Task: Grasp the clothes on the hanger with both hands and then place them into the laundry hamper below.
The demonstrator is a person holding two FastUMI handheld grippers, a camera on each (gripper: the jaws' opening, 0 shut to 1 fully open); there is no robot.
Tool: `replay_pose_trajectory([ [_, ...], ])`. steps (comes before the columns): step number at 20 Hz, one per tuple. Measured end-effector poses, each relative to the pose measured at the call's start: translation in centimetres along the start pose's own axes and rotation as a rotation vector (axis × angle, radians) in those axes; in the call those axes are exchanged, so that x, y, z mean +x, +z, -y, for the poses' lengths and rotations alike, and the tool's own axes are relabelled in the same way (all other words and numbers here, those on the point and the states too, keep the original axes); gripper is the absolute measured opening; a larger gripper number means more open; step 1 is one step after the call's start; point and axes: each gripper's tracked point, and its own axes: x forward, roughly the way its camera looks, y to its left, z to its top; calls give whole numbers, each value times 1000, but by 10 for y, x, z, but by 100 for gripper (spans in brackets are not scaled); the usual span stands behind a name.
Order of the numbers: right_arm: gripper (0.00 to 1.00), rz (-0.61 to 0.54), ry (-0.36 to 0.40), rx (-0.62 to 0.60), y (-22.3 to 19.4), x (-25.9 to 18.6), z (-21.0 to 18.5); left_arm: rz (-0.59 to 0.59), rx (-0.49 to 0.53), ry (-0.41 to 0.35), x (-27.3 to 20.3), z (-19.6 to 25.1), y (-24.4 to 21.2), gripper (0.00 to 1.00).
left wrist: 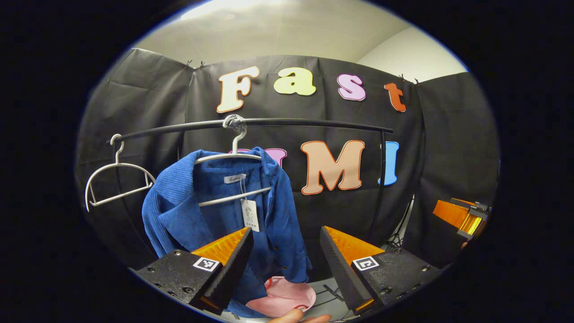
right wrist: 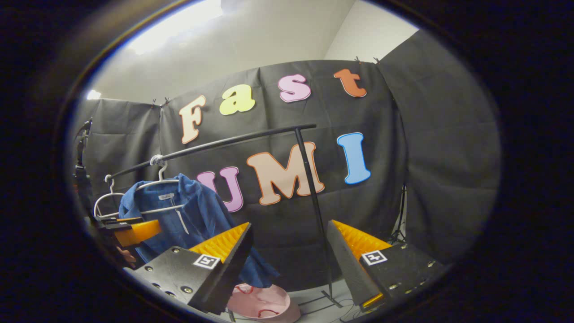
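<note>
A blue corduroy shirt [left wrist: 188, 211] hangs on a white hanger [left wrist: 233, 154] from the black rail [left wrist: 287, 122], a paper tag dangling at its collar. A pink laundry hamper [left wrist: 284, 298] sits on the floor beneath it. My left gripper [left wrist: 287, 240] stands open just in front of the shirt's lower right part, touching nothing. In the right gripper view the shirt [right wrist: 197, 215] is at the left and the hamper [right wrist: 264, 305] low in the middle. My right gripper [right wrist: 289, 235] is open, farther off to the shirt's right. The left gripper [right wrist: 134, 231] shows by the shirt.
A second white hanger [left wrist: 117, 179] hangs bare at the rail's left end. The rack's upright post [right wrist: 314, 202] stands between the right gripper's fingers, its feet on the floor. The right gripper [left wrist: 462, 217] appears at the far right. A hand [left wrist: 296, 317] shows at the bottom edge.
</note>
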Motion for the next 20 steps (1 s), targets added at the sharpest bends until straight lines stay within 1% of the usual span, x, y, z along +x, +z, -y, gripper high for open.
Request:
replay_pose_trajectory([
  [2,98,13,18,-2,4,0,-12,-6,21,-3,0,-10,-3,93],
  [3,98,19,27,-4,6,0,-19,-14,27,-6,0,-16,-7,91],
  [6,99,22,44,-32,8,2,-38,-35,47,-30,-1,-27,-14,91],
  [7,98,19,49,-45,6,3,-44,-33,54,-33,-2,-31,-15,93],
  [9,99,9,63,-58,0,4,-58,-28,66,-24,-4,-40,-16,93],
  [10,99,8,76,-60,-4,4,-68,-24,72,-15,-6,-45,-18,94],
  [11,99,8,94,-58,-7,3,-77,-21,76,-1,-6,-49,-19,94],
  [12,99,3,111,-55,-12,4,-86,-26,76,15,-7,-54,-23,91],
  [14,99,-16,136,-56,-24,7,-99,-35,69,49,-6,-65,-29,91],
  [15,94,-34,151,-58,-32,9,-105,-41,59,75,-5,-75,-33,91],
  [16,99,-61,167,-54,-39,10,-112,-57,44,97,-4,-82,-39,93],
  [17,99,-87,186,-43,-46,11,-118,-72,36,128,-3,-89,-44,94],
  [18,94,-101,206,-32,-48,12,-127,-78,40,164,-4,-99,-51,95],
  [19,99,-106,223,-30,-47,14,-134,-81,53,203,-4,-109,-54,93],
  [20,99,-113,237,-38,-48,16,-140,-69,65,240,-5,-118,-54,93],
])
